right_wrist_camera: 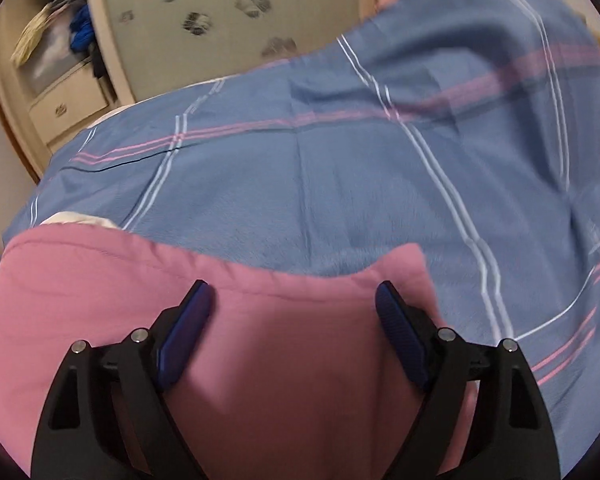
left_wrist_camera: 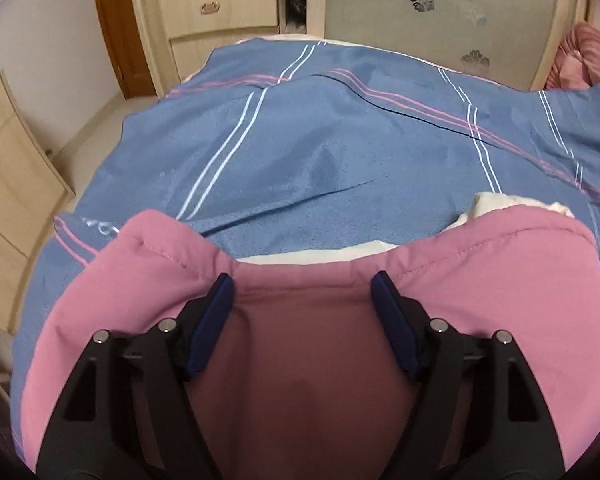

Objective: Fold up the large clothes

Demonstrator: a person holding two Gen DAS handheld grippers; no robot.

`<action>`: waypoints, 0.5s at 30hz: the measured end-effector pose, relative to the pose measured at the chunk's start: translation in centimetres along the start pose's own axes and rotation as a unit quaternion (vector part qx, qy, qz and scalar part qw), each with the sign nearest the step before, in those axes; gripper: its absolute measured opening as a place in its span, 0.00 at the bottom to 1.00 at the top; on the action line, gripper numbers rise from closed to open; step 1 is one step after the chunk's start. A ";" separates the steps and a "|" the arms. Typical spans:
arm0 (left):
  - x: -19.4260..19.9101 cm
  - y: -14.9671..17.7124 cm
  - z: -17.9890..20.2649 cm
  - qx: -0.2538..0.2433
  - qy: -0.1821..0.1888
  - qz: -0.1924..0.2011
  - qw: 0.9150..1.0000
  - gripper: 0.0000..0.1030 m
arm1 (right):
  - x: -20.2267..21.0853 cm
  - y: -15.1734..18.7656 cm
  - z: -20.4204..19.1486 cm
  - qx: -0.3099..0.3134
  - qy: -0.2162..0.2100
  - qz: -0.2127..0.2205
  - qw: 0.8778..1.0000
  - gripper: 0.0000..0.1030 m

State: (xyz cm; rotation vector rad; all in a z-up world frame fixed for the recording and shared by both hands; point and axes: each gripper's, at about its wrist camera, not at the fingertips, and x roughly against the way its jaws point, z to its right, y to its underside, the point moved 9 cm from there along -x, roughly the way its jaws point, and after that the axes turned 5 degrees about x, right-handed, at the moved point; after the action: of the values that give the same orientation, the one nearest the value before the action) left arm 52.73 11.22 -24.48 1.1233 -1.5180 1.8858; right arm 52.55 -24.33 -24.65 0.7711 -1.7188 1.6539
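Left gripper (left_wrist_camera: 302, 286) jaws spread wide over pink padded garment (left_wrist_camera: 500, 300), stitched hem just ahead of blue pads (left_wrist_camera: 216, 320). Cream lining (left_wrist_camera: 340, 250) peeks beyond hem. Blue striped bedsheet (left_wrist_camera: 340, 140) underneath. Beige drawer cabinet (left_wrist_camera: 220, 12) behind.

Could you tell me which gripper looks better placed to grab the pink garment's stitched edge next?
Probably the left gripper: its open fingertips reach the pink garment at its stitched edge. The right gripper, also open, sits slightly short of that edge, in a blurred view.
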 end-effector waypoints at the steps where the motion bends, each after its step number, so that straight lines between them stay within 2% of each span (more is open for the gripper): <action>1: 0.0 0.2 -0.2 -0.005 -0.001 0.000 1.000 0.72 | 0.0 0.1 0.4 0.010 0.012 0.000 1.000 0.81; 3: 0.3 0.3 -1.8 -0.004 -0.001 -0.007 1.000 0.68 | 0.7 0.8 2.2 0.032 0.057 -0.003 0.998 0.85; 4: 0.5 0.5 -2.8 0.000 0.002 -0.010 1.000 0.65 | 0.9 1.6 4.4 0.022 0.094 -0.016 0.995 0.99; 5: 0.8 0.7 -3.9 0.002 0.006 -0.010 1.000 0.62 | 0.8 2.2 5.7 0.000 0.072 -0.023 0.997 0.99; 6: 1.4 0.7 -4.8 0.001 0.003 -0.006 1.000 0.51 | 1.2 2.7 6.7 -0.025 0.046 -0.029 0.998 0.99; 8: 3.7 0.4 -6.4 0.003 -0.004 0.034 0.999 0.45 | 4.4 2.6 7.9 -0.050 -0.002 0.001 0.999 0.89; 9: 6.3 0.2 -6.8 0.012 0.008 0.071 0.997 0.46 | 7.1 2.2 8.0 -0.044 -0.001 0.032 0.999 0.85; 10: 8.5 0.4 -7.0 0.019 0.026 0.097 0.995 0.55 | 10.3 1.8 7.4 -0.031 -0.005 0.069 0.997 0.84; 12: 13.7 1.9 -5.4 0.012 0.081 0.141 0.987 0.66 | 15.1 1.9 4.3 0.009 -0.048 0.105 0.993 0.85; 13: 15.4 3.4 -3.7 -0.011 0.093 0.142 0.985 0.66 | 16.4 2.4 2.4 0.031 -0.065 0.103 0.992 0.85; 15: 16.0 5.7 -1.1 -0.040 0.101 0.123 0.986 0.65 | 17.9 4.4 -2.6 0.099 -0.082 0.082 0.988 0.85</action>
State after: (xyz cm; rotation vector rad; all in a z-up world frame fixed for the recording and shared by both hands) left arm 39.06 8.62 -14.62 0.7113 -1.6599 2.0096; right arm 37.89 -21.40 -13.61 0.9012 -1.7893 1.9415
